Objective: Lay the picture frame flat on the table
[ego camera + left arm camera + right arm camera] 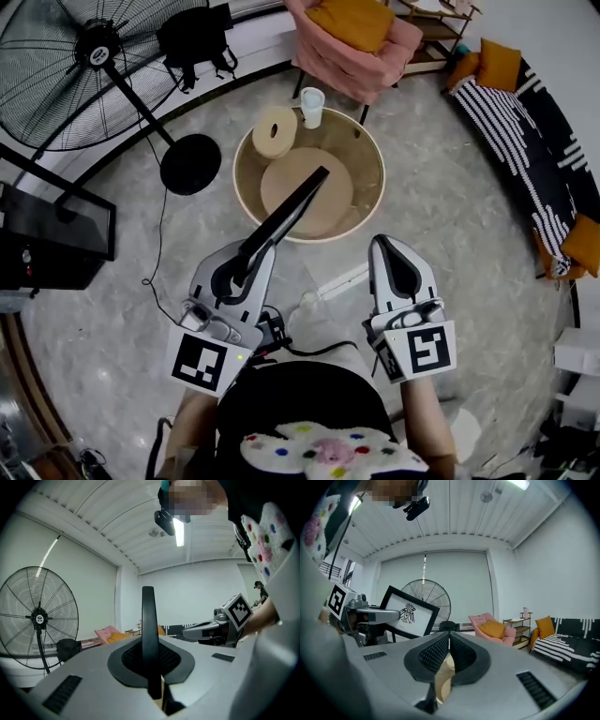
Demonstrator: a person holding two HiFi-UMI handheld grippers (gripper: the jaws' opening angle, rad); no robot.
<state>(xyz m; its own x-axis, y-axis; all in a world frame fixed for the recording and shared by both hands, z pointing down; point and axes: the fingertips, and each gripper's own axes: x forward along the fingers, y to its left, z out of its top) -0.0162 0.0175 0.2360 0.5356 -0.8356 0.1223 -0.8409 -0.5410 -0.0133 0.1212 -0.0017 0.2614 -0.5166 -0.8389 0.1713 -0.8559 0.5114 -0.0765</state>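
My left gripper (247, 255) is shut on a black picture frame (286, 214), gripping its lower edge. In the head view the frame is edge-on, slanting up over the near rim of the round glass table (375, 202). Edge-on again in the left gripper view, the frame (149, 630) stands upright between the jaws of my left gripper (151, 667). The right gripper view shows the frame's face (410, 616), white with a black bird print. My right gripper (390, 244) hovers beside it to the right, in front of the table, shut with nothing between its jaws (449, 651).
On the table stand a round wooden block (275, 131) and a white cup (312, 106) at the far edge. A large floor fan (94, 56) stands at the left, a pink armchair (356, 42) behind the table, a striped sofa (525, 131) at the right.
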